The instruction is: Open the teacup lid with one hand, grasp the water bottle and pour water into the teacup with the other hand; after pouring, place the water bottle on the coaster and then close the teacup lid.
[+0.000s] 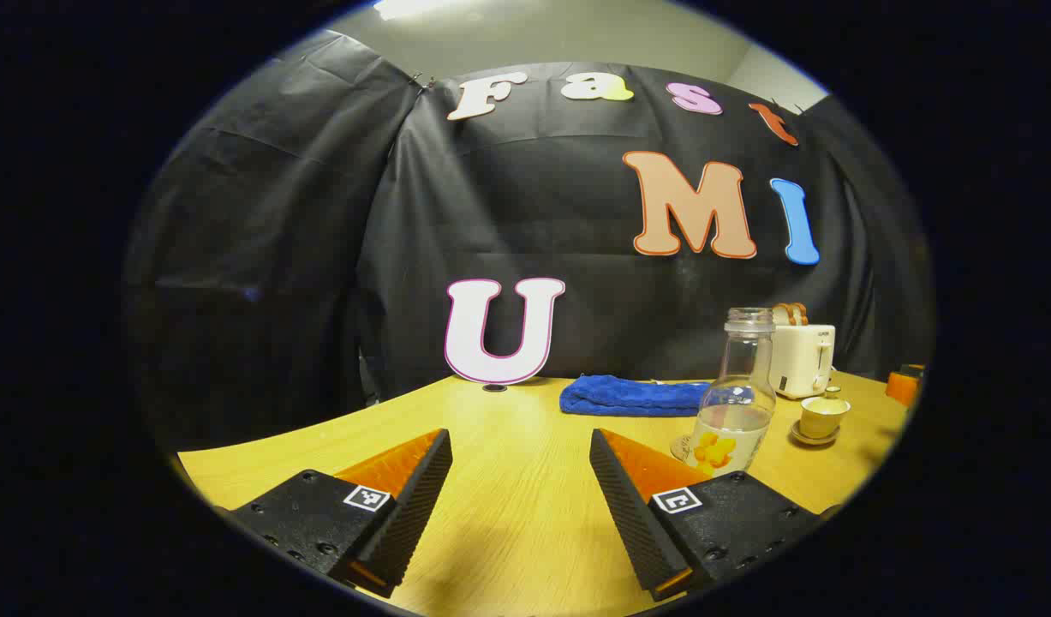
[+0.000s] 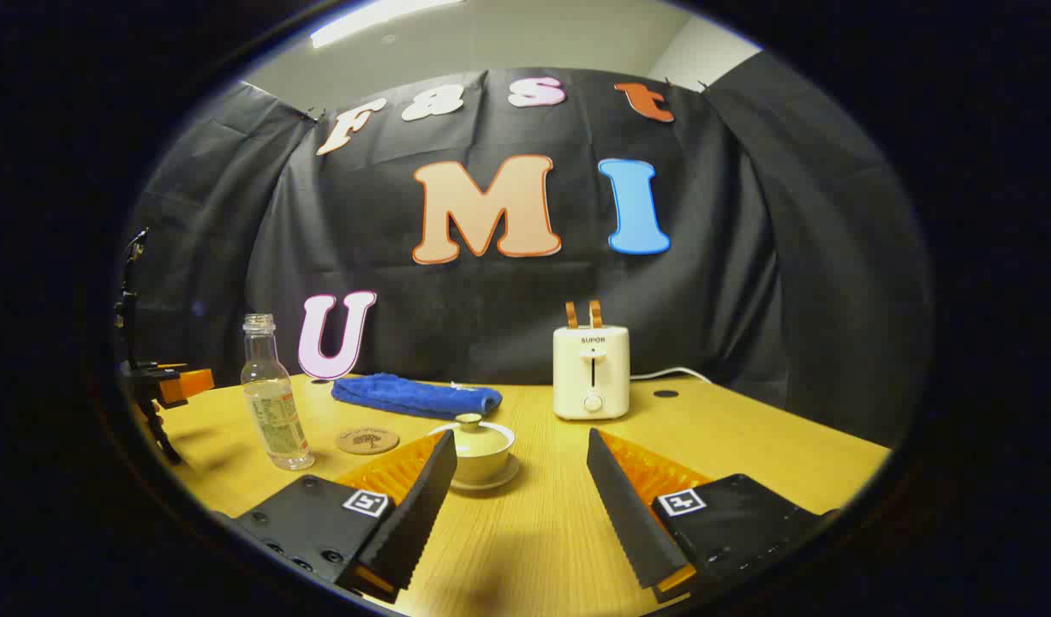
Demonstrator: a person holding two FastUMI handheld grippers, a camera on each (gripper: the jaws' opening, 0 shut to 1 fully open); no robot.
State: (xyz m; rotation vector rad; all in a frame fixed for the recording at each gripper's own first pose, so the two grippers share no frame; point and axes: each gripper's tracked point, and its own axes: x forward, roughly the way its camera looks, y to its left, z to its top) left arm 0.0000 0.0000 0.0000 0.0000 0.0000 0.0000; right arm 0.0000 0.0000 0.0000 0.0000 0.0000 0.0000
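Hovering above the wooden table, the right gripper is spreading its fingers wide, holding nothing; the left gripper is gaping likewise. The lidded teacup is sitting on its saucer, the water bottle is standing near the coaster.

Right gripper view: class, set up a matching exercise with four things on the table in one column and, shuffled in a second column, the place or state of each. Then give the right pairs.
Things
1. water bottle
2. teacup
3. coaster
4. toaster

Descriptions
A. at the back, two slices sticking up
B. flat and round, nothing on it
C. upright, no cap, partly filled
D. on a saucer, lid on

Pairs: 1-C, 2-D, 3-B, 4-A
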